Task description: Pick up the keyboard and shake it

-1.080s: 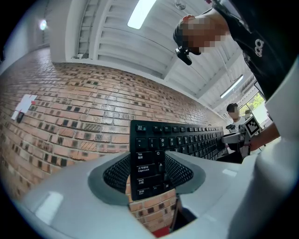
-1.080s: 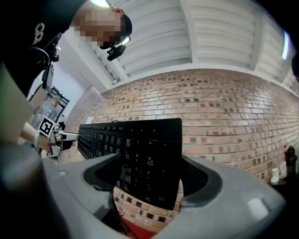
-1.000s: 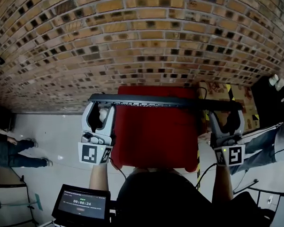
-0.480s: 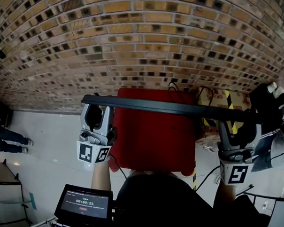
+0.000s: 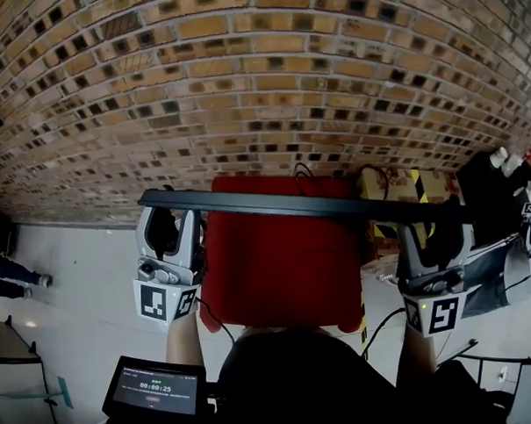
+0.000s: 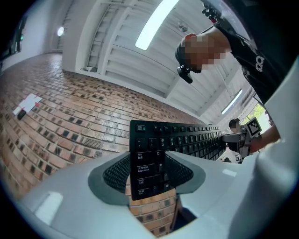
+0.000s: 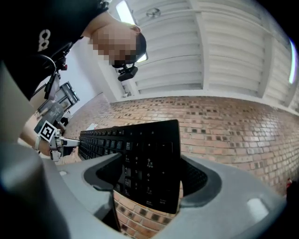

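1. Head view: the person is holding both arms out in front, the left forearm (image 5: 181, 338) and the right forearm (image 5: 417, 358) reaching away from the body.
2. Each hand is holding a hand-held gripper pointing forward, with its marker cube facing up at the camera.
3. The black keyboard (image 5: 300, 202) is hanging in the air between them, above the red table (image 5: 286, 276) and not touching it.
4. The keyboard is standing on its long edge, so from above it is looking like a thin dark bar, and its right end is sitting a little nearer the person.
5. The left hand-held gripper (image 5: 167, 211) is clamping the left end of the keyboard.
6. The right hand-held gripper (image 5: 433, 221) is clamping the right end.
7. Left gripper view: the jaws are pressing on both sides of the keyboard (image 6: 154, 154), with the keys facing the camera.
8. Right gripper view: the jaws are squeezing the keyboard (image 7: 149, 163) the same way.
9. A brick wall (image 5: 259, 75) is standing behind everything.
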The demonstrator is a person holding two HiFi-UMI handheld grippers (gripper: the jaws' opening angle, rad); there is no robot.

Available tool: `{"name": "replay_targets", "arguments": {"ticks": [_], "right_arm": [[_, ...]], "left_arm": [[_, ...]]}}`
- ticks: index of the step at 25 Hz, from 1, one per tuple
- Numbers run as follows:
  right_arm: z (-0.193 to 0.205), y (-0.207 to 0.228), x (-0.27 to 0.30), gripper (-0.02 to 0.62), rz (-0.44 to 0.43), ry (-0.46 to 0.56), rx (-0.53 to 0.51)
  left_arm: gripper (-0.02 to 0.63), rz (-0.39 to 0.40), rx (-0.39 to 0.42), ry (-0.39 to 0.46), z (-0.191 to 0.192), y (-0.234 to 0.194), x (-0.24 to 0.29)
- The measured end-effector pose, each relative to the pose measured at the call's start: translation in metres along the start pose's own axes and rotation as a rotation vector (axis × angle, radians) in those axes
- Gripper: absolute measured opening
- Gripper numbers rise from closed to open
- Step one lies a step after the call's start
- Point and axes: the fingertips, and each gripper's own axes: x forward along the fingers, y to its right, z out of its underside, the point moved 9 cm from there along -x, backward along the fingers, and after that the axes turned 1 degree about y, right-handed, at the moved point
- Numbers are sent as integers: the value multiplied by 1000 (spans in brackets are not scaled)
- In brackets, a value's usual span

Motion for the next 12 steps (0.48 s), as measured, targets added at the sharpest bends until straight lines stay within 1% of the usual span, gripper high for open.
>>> {"name": "replay_targets", "arguments": {"ticks": [4, 7, 10, 12], "right_arm": [[14, 2, -5, 364, 26, 7, 86], [25, 2, -9, 364, 41, -3, 154], [35, 3, -11, 364, 44, -23, 205], [40, 2, -12, 364, 43, -45, 217]], "left_arm": [[233, 28, 86, 6, -20, 4, 8], [233, 47, 124, -11, -32, 7, 13], [233, 63, 122, -37, -38, 13, 19], [233, 66, 116, -61, -35, 13, 19]]}}
